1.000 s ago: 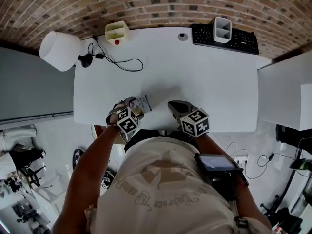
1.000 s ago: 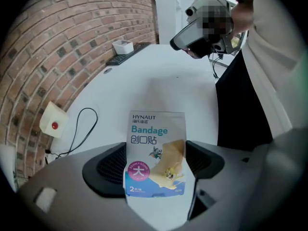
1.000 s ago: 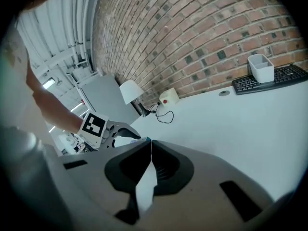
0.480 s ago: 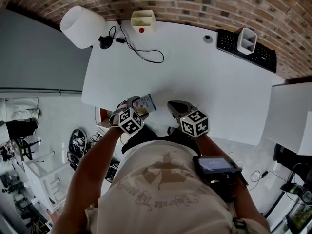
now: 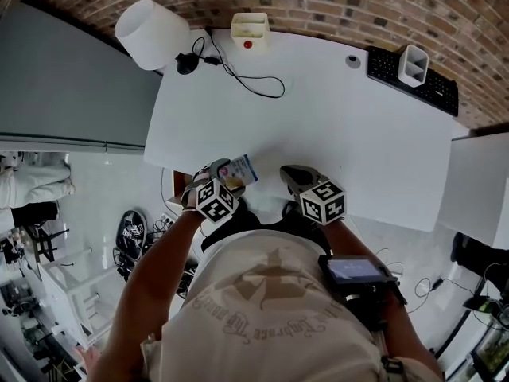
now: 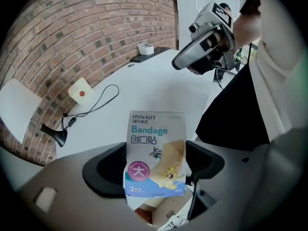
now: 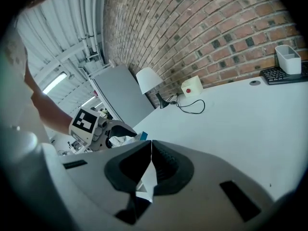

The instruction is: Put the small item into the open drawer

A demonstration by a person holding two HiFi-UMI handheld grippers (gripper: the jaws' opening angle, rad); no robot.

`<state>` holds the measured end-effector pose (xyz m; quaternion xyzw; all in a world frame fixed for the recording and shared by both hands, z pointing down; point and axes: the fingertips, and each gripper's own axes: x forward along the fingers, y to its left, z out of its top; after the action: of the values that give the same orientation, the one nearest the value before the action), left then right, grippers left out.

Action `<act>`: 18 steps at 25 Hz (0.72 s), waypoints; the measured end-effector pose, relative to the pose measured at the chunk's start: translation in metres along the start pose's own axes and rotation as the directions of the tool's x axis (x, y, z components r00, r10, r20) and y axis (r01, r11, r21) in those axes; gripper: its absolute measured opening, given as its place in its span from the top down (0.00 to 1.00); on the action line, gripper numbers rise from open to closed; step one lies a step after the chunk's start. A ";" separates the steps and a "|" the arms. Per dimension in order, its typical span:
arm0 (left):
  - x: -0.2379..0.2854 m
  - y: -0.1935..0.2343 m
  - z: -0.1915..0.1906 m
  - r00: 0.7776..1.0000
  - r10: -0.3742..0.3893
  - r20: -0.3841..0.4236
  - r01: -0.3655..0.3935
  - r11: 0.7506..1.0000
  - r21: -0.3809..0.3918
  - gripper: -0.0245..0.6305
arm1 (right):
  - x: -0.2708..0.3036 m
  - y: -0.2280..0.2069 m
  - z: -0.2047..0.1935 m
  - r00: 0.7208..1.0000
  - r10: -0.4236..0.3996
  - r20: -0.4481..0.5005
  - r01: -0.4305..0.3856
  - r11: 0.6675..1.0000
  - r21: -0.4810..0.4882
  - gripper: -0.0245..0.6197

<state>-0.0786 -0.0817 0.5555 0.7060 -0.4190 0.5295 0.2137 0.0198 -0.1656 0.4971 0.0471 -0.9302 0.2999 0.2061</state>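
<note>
The small item is a white and blue bandage packet (image 6: 155,153), and my left gripper (image 6: 156,163) is shut on its lower part. In the head view the packet (image 5: 241,169) sticks out of the left gripper (image 5: 220,177) over the front left edge of the white table (image 5: 334,126). My right gripper (image 5: 293,177) hovers just to its right at the same edge. In the right gripper view its jaws (image 7: 150,153) are pressed together with nothing between them. A brownish opening (image 5: 170,188) shows under the table's left front corner; I cannot tell whether it is the drawer.
At the back of the table stand a white lamp (image 5: 151,32), a cream box with a red button (image 5: 250,29) and a looping black cable (image 5: 248,79). A keyboard (image 5: 436,92) with a white holder (image 5: 412,64) lies back right. A grey panel (image 5: 71,86) stands left.
The head view has swung left, so more floor and grey panel show. Both grippers stay at the table's front edge, the packet still in the left one.
</note>
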 end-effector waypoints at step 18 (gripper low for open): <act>-0.039 -0.001 -0.080 0.986 0.000 0.165 0.001 1.000 -0.006 0.37 | 0.037 0.087 -0.026 0.991 -0.133 -0.026 0.131 0.990 -0.043 0.95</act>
<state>-0.1271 -0.0076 0.5476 0.7468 -0.4366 0.4681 0.1804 -0.0228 -0.0780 0.4847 0.1000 -0.9280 0.2672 0.2398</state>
